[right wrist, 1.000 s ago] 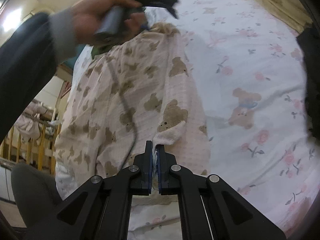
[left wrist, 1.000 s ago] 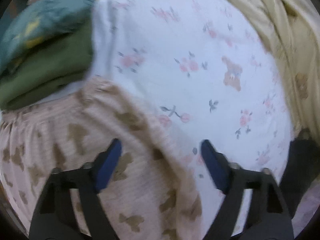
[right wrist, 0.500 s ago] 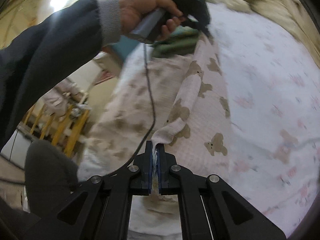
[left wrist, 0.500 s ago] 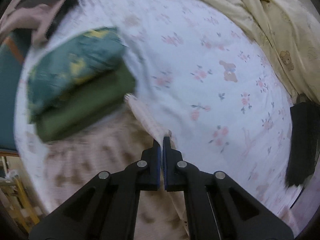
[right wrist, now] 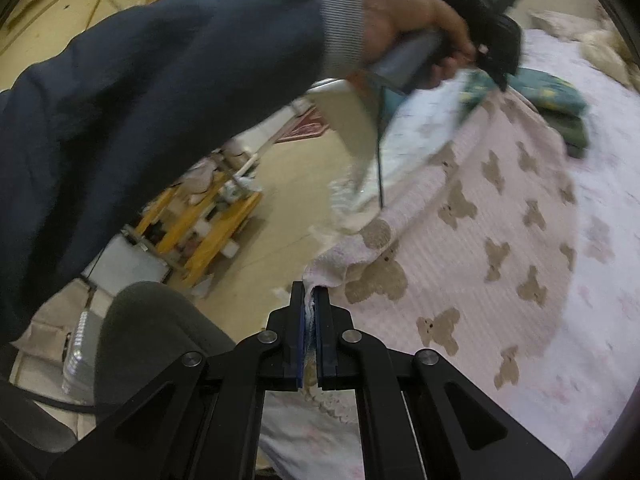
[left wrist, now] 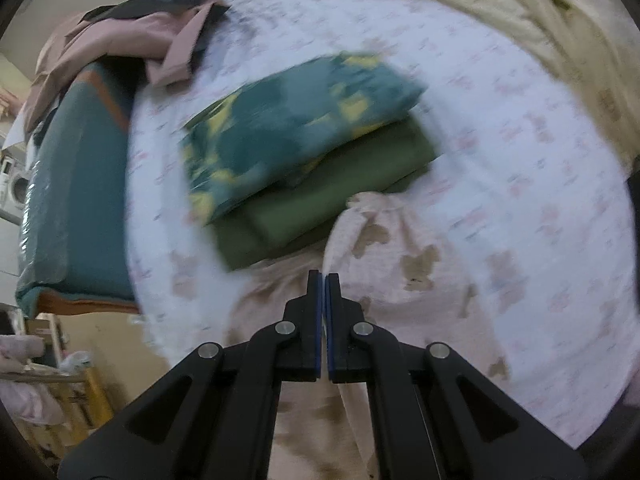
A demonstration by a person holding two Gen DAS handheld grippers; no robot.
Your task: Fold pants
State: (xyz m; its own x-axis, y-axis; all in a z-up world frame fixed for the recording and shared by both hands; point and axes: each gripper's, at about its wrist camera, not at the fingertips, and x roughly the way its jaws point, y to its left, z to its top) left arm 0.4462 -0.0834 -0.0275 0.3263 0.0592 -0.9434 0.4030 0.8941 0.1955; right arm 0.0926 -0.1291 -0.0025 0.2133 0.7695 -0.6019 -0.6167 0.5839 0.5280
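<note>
The bed (left wrist: 500,128), under a white flowered sheet, carries the pink bear-print pants (right wrist: 480,248) spread along its near left edge. A folded stack (left wrist: 304,160), teal cloth on green, lies just beyond the pants' far end, touching it. The person's left hand (right wrist: 404,36) holds the left tongs (left wrist: 323,280) at that far end, blades together with pants cloth right at the tips. The right tongs (right wrist: 310,300) are clamped on the pants' near hem.
</note>
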